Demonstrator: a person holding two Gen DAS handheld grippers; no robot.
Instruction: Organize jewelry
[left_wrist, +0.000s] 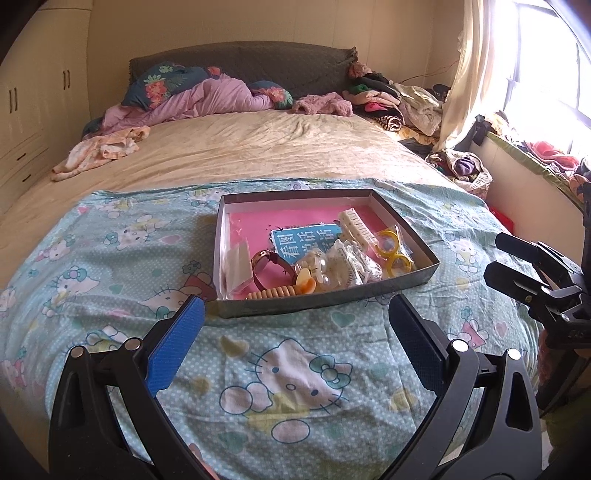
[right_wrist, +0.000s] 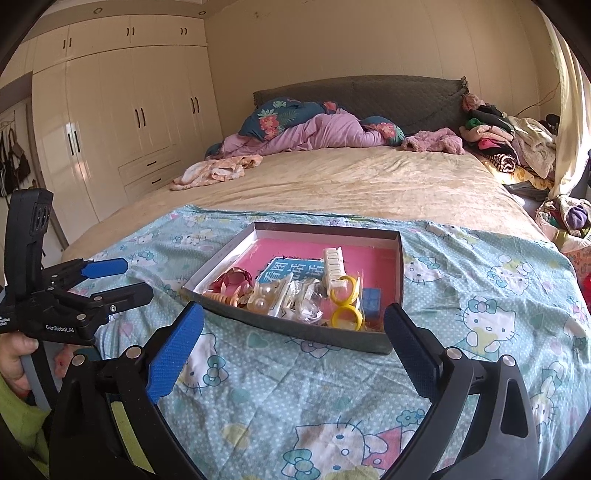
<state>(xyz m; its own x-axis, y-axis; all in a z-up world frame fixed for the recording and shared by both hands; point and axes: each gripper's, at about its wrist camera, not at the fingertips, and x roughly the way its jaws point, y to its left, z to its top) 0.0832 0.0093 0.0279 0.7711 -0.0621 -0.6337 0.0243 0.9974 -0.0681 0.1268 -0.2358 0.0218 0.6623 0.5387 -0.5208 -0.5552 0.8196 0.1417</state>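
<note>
In the left wrist view, the left gripper (left_wrist: 295, 314) fills the bottom of the frame, its jaws spread wide and empty above the cartoon-cat blanket (left_wrist: 110, 236). The shallow box (left_wrist: 325, 299) of jewelry sits at centre, just beyond the fingertips.

In the right wrist view, the right gripper (right_wrist: 293, 321) is likewise wide and empty at lower centre. The box (right_wrist: 288, 326) lies just ahead, yellow rings (right_wrist: 346, 304) inside its near edge. The left gripper (right_wrist: 123, 277) shows at mid-left, parted.

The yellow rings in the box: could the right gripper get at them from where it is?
Probably yes. The right gripper is open and empty, the box has no lid, and the yellow rings lie near its front wall with nothing on them.
</note>
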